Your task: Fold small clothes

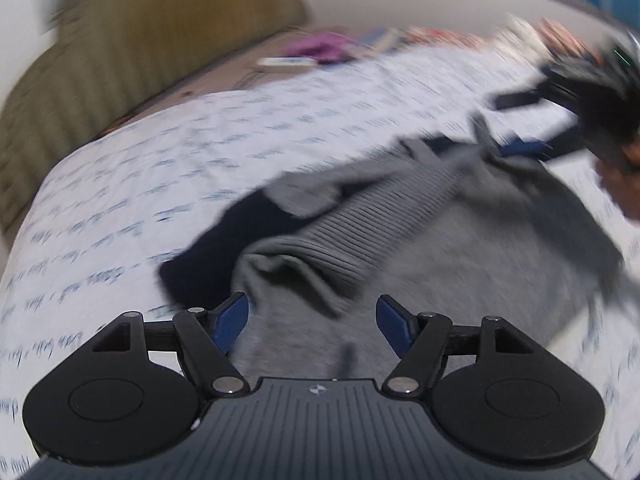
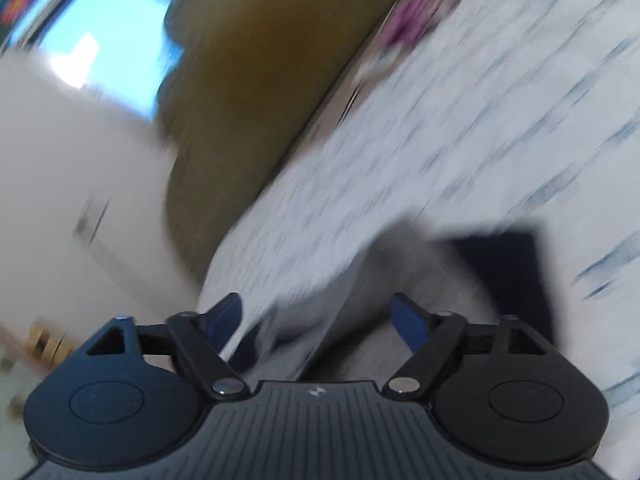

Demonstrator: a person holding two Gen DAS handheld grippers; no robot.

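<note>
Over grey garment (image 1: pixel 400 240): left claw (image 1: pixel 312 322), right claw (image 2: pixel 318 320) wide, empty.

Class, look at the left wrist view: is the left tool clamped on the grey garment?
No. The left tool stands open, its blue fingers spread apart above the grey garment.

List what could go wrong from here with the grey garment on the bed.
1. The grey garment lies bunched over a dark garment; a grab by the left gripper, its jaws open, might catch both layers.
2. Both views are blurred, so the right gripper, also open, may close off the garment's edge.
3. Clutter at the bed's far side could snag.
</note>
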